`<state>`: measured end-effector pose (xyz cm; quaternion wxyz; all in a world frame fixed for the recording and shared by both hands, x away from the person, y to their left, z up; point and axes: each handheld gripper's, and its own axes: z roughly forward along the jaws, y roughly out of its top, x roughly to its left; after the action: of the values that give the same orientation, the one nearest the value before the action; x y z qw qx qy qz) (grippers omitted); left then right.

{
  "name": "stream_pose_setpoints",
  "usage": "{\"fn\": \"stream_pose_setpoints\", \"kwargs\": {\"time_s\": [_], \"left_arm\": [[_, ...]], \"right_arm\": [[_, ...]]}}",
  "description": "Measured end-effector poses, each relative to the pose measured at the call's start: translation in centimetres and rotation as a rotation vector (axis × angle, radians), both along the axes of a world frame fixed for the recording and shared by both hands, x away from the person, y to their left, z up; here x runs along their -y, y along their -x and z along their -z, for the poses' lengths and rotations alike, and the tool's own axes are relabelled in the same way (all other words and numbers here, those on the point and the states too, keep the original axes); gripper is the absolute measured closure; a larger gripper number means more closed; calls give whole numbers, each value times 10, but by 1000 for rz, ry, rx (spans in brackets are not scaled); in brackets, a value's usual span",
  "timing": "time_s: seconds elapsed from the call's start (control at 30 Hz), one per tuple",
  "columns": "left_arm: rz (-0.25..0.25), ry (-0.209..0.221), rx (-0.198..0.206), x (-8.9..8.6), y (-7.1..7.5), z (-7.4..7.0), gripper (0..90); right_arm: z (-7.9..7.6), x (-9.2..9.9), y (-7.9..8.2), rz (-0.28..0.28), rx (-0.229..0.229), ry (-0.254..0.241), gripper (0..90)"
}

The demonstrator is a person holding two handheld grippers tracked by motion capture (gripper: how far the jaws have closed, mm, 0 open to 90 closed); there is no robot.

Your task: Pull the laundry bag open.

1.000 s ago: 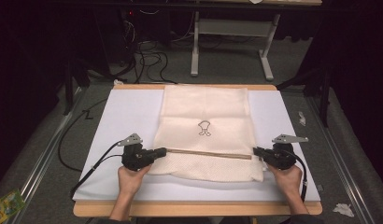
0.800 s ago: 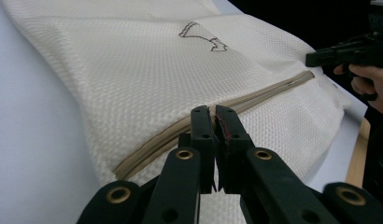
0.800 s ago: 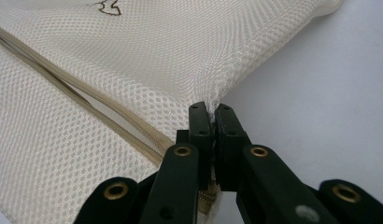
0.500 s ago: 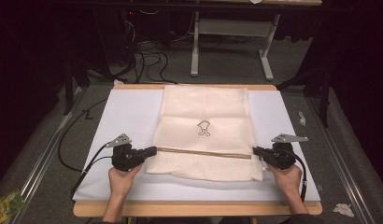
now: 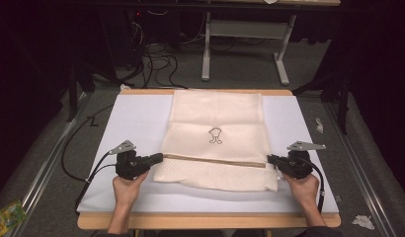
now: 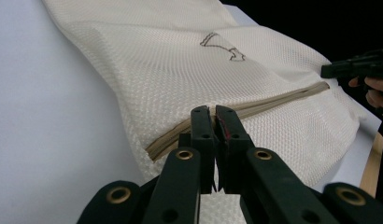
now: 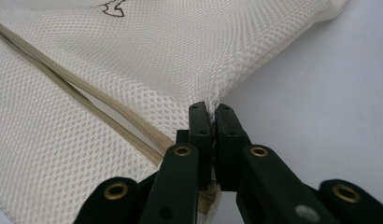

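Note:
A cream mesh bag [image 5: 218, 118] with a small dark emblem [image 5: 215, 136] lies flat on the white sheet. A tan zipper [image 5: 215, 160] runs across its near part. My left gripper [image 5: 158, 158] is shut on the bag's left edge at the zipper's end. In the left gripper view the jaws [image 6: 213, 112] meet over the mesh [image 6: 180, 70] beside the zipper [image 6: 273, 100]. My right gripper [image 5: 270, 159] is shut on the bag's right edge. Its jaws [image 7: 210, 108] pinch the mesh [image 7: 157, 56] close to the zipper [image 7: 87, 100].
The white sheet [image 5: 136, 118] covers a wooden table whose front edge [image 5: 205, 221] runs between the person's forearms. Cables [image 5: 156, 54] and a metal frame [image 5: 240, 29] lie on the floor beyond. A green packet [image 5: 8, 217] and crumpled paper [image 5: 361, 221] lie beside the table.
My left gripper has moved to the left, drawing the bag's left edge and the zipper line out with it. The right gripper has stayed put.

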<state>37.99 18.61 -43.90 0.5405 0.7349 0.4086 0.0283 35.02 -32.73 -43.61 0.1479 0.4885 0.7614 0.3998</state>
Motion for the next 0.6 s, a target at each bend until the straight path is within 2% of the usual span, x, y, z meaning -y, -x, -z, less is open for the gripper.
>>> {"fn": "stream_pose_setpoints", "kwargs": {"time_s": [0.2, 0.27, 0.3, 0.37, 0.6], "left_arm": [[-5, -21, 0, 0, -2, 1, 871], [-10, -36, -7, -1, -2, 0, 871], [-21, -49, -11, -2, -2, 0, 871], [-35, -62, -5, -5, -2, -1, 871], [-40, -62, -18, -5, -7, -1, 871]], "right_arm": [[-2, -2, 0, -2, 4, 12, 885], [-3, -4, 0, -4, 5, 16, 885], [-4, -5, -2, -6, 7, 35, 885], [-3, -4, -3, -9, 10, 32, 885], [-3, -3, -4, -4, 6, 26, 885]]}}
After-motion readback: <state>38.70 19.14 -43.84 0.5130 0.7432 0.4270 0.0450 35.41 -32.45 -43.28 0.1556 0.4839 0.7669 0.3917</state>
